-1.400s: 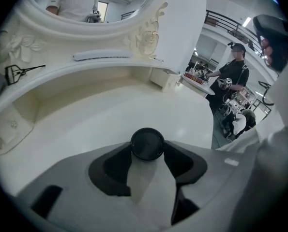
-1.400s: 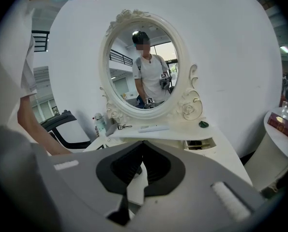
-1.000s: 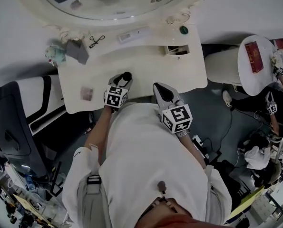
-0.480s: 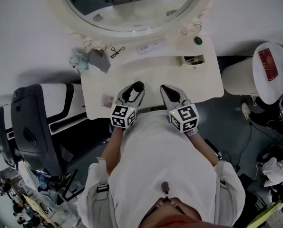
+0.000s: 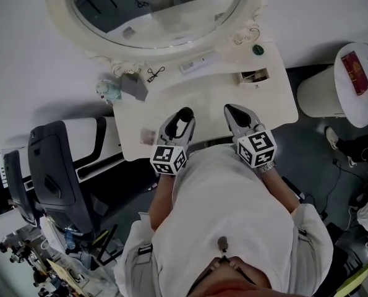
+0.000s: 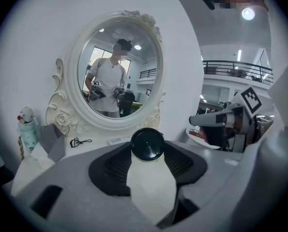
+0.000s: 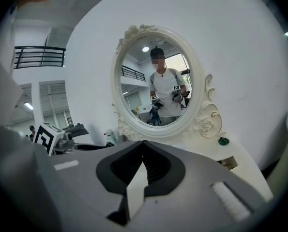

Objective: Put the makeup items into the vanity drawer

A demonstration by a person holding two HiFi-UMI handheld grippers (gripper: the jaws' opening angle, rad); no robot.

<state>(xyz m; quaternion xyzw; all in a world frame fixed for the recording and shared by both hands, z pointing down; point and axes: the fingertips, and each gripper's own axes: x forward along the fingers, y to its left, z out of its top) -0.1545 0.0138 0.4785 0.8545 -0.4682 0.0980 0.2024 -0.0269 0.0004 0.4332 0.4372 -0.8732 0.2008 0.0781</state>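
Left claw (image 5: 184, 116) raised, pinching black round makeup item (image 6: 147, 144), right claw (image 5: 232, 110) pressed together (empty), eyelash curler (image 5: 155, 74) beyond

Staged vanity corner inside an open lab or studio hall, not a lived-in home.

Noted against a bare curved white wall: cream vanity table (image 5: 264, 104) with ornate oval mirror (image 5: 165, 5), small figurine (image 5: 106, 90) and eyelash curler (image 5: 154, 74) on top, laid out like a bedroom prop. Around it, workplace fittings: dark grey office chair (image 5: 51, 178), plain grey floor (image 5: 307, 141) with loose cables (image 5: 341, 166), white round side table (image 5: 350, 104), cluttered workbench (image 5: 54, 271) at the lower left. Seen beyond the wall's edge: tall hall with mezzanine railing (image 6: 235, 66) and recessed ceiling lamp (image 6: 248, 14). Same hall and windows reflected in the mirror.
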